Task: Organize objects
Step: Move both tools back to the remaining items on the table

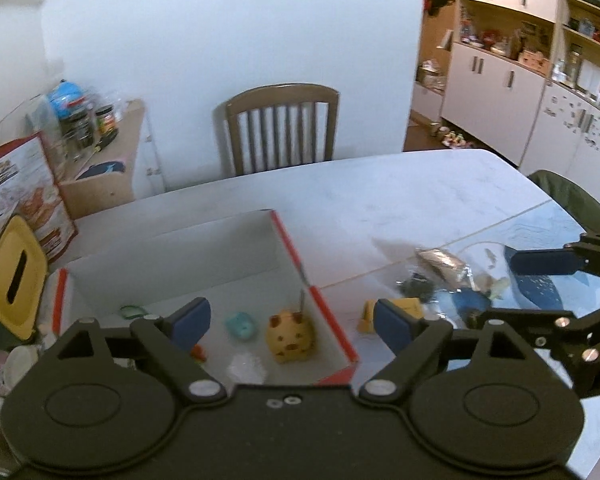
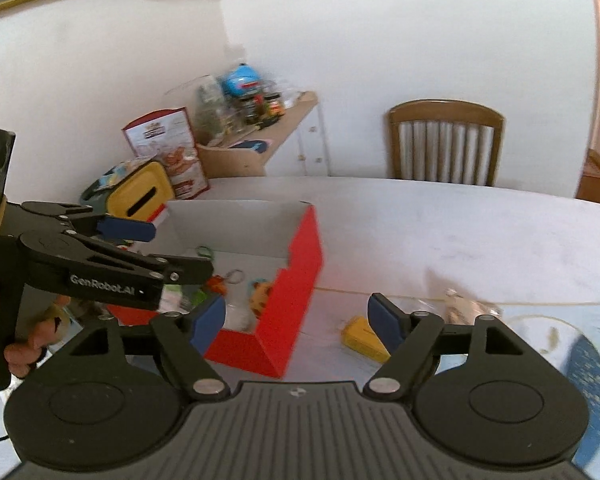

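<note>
Both grippers, left gripper (image 1: 290, 322) and right gripper (image 2: 296, 320), are hanging with fingers apart, empty | we are eyeing the small yellow wedge-shaped block (image 2: 365, 339) lying on the white table (image 2: 460, 232) just beside the red-sided open cardboard box (image 2: 296, 280) | we are judging it light, stiff, best pinched across its flat sides.

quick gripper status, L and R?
Left gripper: open, empty, above the red box.
Right gripper: open, empty, over the table near the yellow wedge.
</note>
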Available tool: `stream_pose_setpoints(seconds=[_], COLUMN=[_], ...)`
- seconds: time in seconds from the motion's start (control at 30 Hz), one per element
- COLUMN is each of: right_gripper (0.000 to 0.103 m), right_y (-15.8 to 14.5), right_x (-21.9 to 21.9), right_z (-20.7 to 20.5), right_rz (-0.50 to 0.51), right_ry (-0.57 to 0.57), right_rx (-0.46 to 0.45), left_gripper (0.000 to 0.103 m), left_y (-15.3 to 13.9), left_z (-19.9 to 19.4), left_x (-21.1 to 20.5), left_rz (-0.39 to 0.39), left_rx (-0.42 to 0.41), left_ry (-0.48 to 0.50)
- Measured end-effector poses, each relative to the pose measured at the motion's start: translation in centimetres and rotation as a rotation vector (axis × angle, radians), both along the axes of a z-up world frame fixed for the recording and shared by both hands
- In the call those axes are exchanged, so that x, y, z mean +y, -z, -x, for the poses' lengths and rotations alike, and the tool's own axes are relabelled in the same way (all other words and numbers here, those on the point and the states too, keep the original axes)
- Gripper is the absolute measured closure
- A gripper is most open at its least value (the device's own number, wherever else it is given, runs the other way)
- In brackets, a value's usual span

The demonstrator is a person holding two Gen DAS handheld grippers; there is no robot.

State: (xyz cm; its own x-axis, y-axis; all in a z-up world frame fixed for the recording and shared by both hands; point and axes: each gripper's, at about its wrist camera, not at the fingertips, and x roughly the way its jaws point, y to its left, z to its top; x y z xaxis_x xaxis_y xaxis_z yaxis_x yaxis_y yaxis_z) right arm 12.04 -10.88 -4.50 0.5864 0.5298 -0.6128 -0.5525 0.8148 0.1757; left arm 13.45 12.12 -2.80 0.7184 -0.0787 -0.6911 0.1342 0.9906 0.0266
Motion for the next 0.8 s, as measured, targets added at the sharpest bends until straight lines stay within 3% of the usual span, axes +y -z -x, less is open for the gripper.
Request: stream_pose_setpoints(seconds=[0.2, 0.47, 0.8], right_gripper=[0.023, 0.021, 0.021], right_y=[0.3, 2.4, 6.5], right_x=[-4.4, -9.7, -14.8], right_z=[1.3, 1.9, -0.5], right_rz=[0.012, 0.014, 0.027], right_ry=[0.119, 0.249, 0.247], right_rx=[-0.003, 0.034, 0.098], left_gripper=[0.001, 0.001, 0.001], left_y=[0.3, 1.8, 5.1], left_z=[0.5, 0.3, -0.5], left_x=[-1.9, -5.0, -8.5], left_rz=[0.019, 0.006, -0.009], left_rx=[-0.023, -0.005, 0.023], left_ry=[0.054, 0.105, 0.043])
